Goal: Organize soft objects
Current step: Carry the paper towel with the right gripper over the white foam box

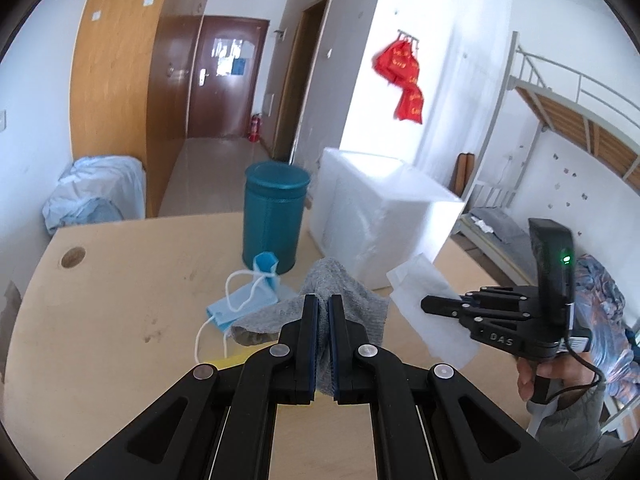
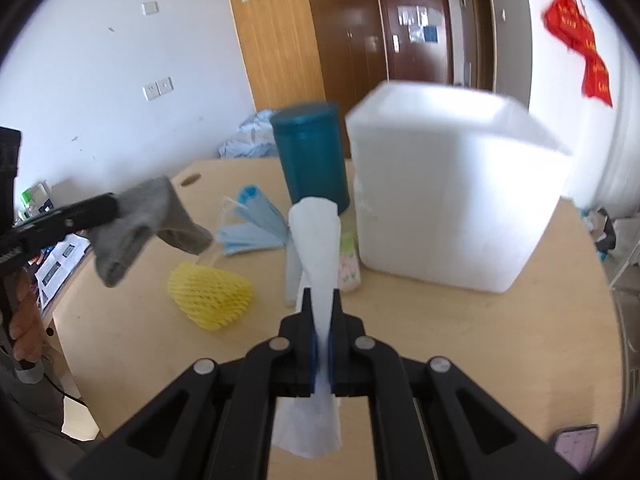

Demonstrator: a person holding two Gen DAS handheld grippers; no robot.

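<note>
My left gripper (image 1: 323,304) is shut on a grey sock (image 1: 340,280) and holds it above the wooden table (image 1: 132,304); the sock also shows at the left of the right wrist view (image 2: 148,224). My right gripper (image 2: 322,300) is shut on a white tissue (image 2: 316,240), also seen from the left wrist view (image 1: 424,292). A white foam box (image 2: 452,200) stands at the back right of the table. Blue face masks (image 2: 256,228) and a yellow foam net (image 2: 212,296) lie on the table.
A teal cylinder can (image 2: 310,152) stands beside the foam box (image 1: 384,216). A small patterned pack (image 2: 349,260) lies by the box. A phone (image 2: 576,446) sits at the near right table edge. A bunk bed (image 1: 568,120) is at the right.
</note>
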